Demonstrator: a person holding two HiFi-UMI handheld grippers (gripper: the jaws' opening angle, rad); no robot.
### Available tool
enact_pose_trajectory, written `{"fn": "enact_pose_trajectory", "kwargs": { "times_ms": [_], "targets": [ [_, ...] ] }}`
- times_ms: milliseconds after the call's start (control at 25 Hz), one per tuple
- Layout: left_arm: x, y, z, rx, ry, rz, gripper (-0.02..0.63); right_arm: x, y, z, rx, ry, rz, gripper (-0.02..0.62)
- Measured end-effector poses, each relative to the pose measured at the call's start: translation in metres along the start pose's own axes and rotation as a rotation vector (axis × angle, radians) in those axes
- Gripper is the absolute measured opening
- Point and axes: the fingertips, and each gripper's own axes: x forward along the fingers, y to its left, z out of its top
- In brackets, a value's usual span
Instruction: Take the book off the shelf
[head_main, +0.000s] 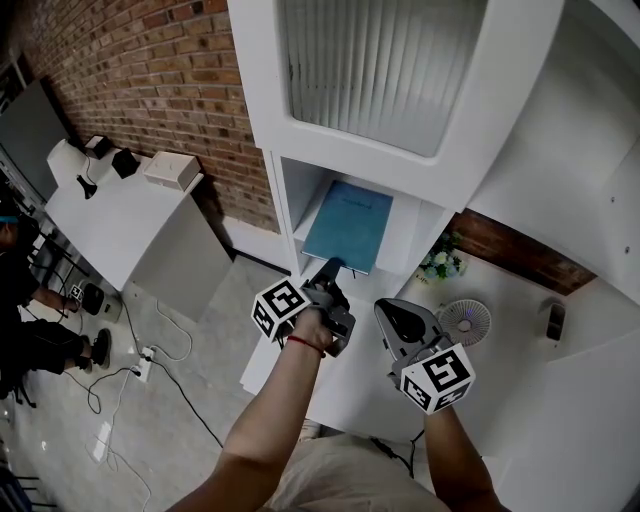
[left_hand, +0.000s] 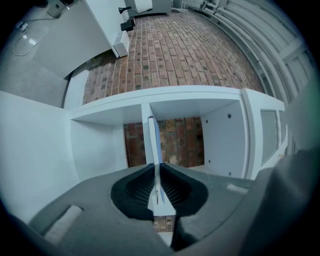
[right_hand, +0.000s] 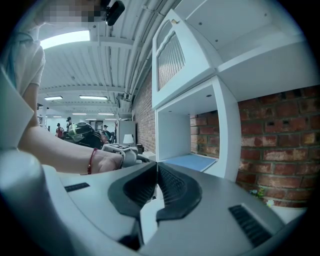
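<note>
The left gripper (head_main: 330, 270) clamps the near edge of the book (head_main: 348, 225) in the shelf (head_main: 287, 205). The right gripper (head_main: 398, 318) is closed on nothing. Advise a straight, level pull towards the near side.

Mid-frame, the book (head_main: 348, 226) lies flat in the shelf compartment (head_main: 287, 195), its near edge in the left gripper (head_main: 327, 272); the right gripper (head_main: 392, 312) sits just lower right, with a fan (head_main: 464, 322) to its right.

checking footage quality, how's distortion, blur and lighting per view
Head view: sharp, evenly lit, mild wide-angle bend at the white shelf unit. Left gripper view: strong fisheye, dark corners, thin blue book crisp. Right gripper view: fisheye too, ceiling strip light glaring.
</note>
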Motion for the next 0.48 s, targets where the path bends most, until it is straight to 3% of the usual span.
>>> {"fn": "enact_pose_trajectory", "kwargs": {
  "times_ms": [480],
  "targets": [
    [-0.033,0.002,-0.008,-0.004,0.003,-0.026,0.044,0.007,0.008,-0.004,0.012,0.006,0.013,0.018]
  ]
}}
